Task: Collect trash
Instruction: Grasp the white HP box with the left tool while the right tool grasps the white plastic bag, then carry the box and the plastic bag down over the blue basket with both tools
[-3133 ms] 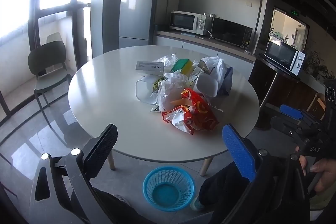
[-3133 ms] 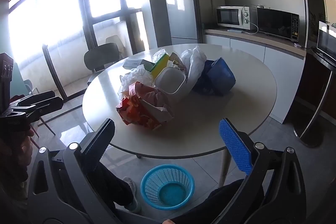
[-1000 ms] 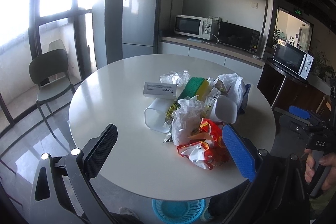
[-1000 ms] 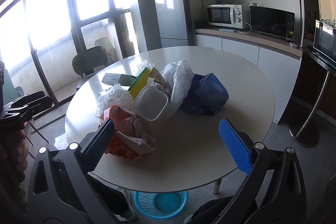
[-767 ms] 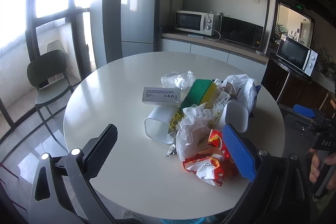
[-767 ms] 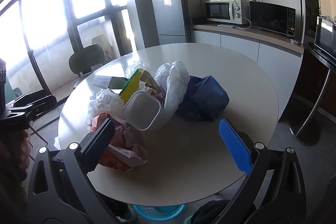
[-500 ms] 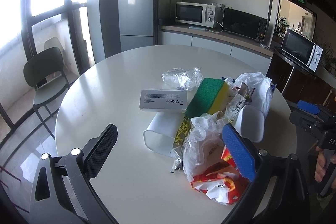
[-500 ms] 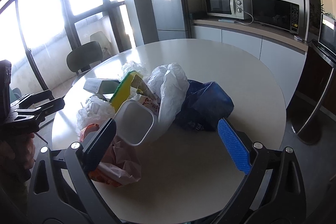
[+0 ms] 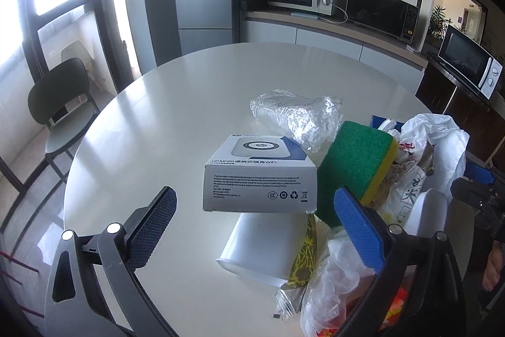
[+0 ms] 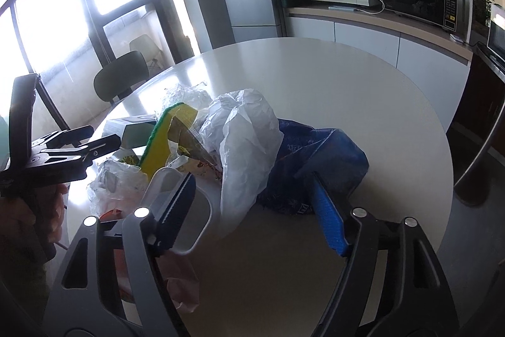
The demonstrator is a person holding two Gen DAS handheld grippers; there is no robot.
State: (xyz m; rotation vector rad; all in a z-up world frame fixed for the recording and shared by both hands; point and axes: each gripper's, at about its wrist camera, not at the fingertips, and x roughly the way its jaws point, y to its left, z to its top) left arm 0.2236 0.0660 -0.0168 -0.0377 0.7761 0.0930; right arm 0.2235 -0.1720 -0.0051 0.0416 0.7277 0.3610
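Since three seconds ago both grippers have closed in on the round table [image 9: 176,103], and the blue basket on the floor has dropped out of sight. The trash heap sits at the table's near side, filling the 4 o'clock part of the left wrist view. In the right wrist view the blue bag [image 10: 318,153] lies at 3 o'clock of centre, touching the white plastic bag [image 10: 249,144]; both look light, soft and slippery, best pinched at a bunched fold. The white tub [image 9: 268,245] lies on its side, mouth toward 7 o'clock; it seems stiff and light, so its rim is the likely hold. The grey box [image 9: 260,179] rests on the tub, long axis running 9 to 3 o'clock, printed face toward the camera; as light rigid cardboard it should take a squeeze across its short sides. The sponge [image 9: 356,166] leans against it at 3 o'clock, green face up, long axis toward 1 o'clock, springy. The left gripper [image 9: 255,229] is spread wide and empty, just short of the box. The right gripper [image 10: 252,210] is likewise spread, holding nothing.
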